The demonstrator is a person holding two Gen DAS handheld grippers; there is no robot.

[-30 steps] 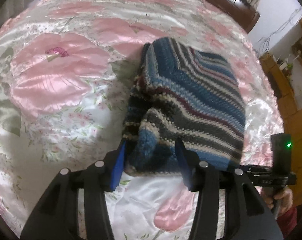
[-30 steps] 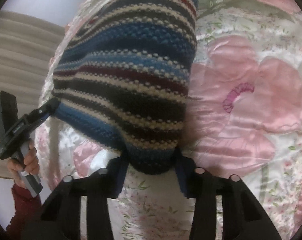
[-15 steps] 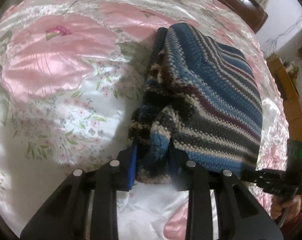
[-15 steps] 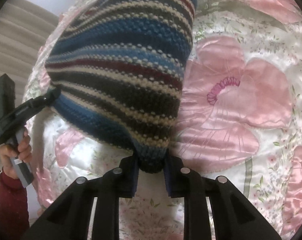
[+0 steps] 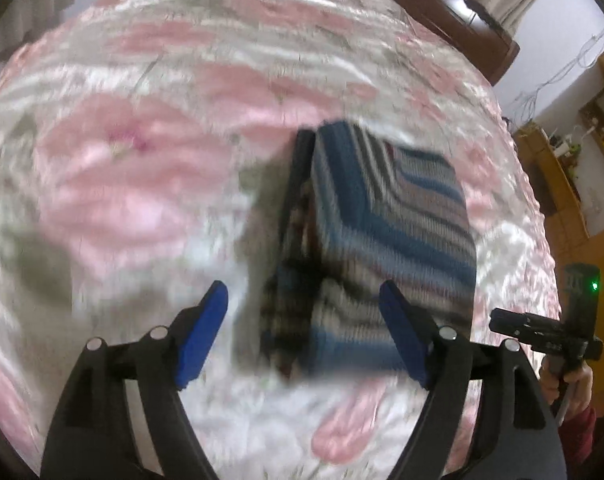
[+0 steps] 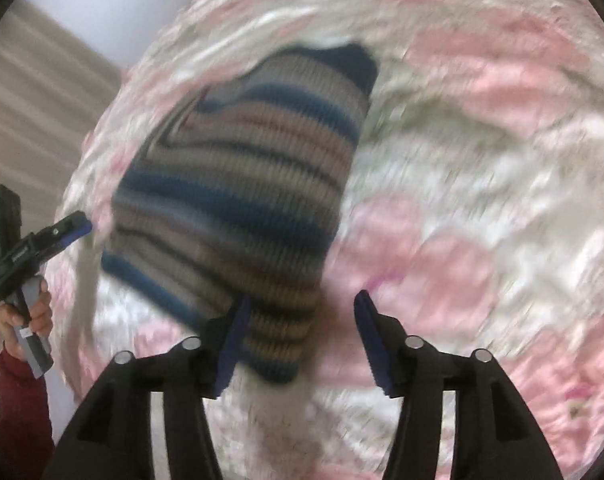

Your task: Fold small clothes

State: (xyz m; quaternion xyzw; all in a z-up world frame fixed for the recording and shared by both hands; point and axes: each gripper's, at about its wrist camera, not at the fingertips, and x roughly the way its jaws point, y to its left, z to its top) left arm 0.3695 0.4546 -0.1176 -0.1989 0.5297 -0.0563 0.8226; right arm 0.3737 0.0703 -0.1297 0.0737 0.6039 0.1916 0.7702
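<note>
Fingers [image 5: 206, 332] spread, folded striped knit [image 5: 382, 240] between.

Left gripper [image 5: 304, 328]: jaws spread wide, blue pads [image 5: 201, 334] facing inward, nothing clamped between them. Right gripper [image 6: 300, 334]: jaws likewise apart, blue pads [image 6: 372, 340] exposed, empty. Both views motion-blurred. Right hand [image 5: 574, 376], in dark red sleeve [image 5: 578, 424], gripped handle of own device at frame edge. Left hand [image 6: 26, 316], same red sleeve, wrapped grey handle, fingers curled.
</note>
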